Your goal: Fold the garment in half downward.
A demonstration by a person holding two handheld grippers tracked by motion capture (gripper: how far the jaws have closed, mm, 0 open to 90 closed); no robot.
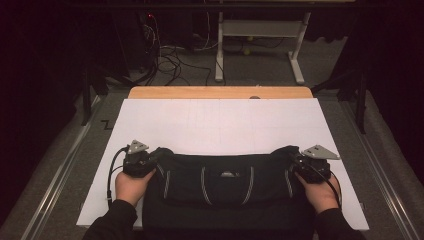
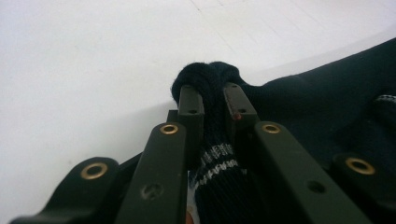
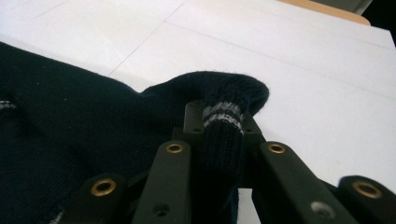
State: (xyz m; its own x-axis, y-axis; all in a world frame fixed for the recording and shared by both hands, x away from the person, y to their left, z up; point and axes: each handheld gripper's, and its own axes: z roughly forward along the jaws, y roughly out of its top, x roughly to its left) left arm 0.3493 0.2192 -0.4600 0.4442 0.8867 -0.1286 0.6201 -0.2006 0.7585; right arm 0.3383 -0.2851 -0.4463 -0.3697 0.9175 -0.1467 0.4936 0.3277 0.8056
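Observation:
A dark navy knit sweater (image 1: 227,187) with grey stripes lies folded across the near part of the white sheet (image 1: 220,125). My left gripper (image 1: 152,161) is shut on the sweater's left corner. Seen from the left gripper view, a bunched fold of the knit (image 2: 212,81) is squeezed between the left gripper (image 2: 214,98) fingertips, striped trim below them. My right gripper (image 1: 295,159) is shut on the sweater's right corner. Through the right gripper view, the striped knit edge (image 3: 223,114) is pinched in the right gripper (image 3: 219,116), with fabric curling over the tips.
The white sheet covers a wooden table whose far edge (image 1: 220,92) shows beyond it. Bare white surface stretches behind the sweater. On the floor beyond stand a white desk frame (image 1: 260,45) and tangled cables (image 1: 170,60).

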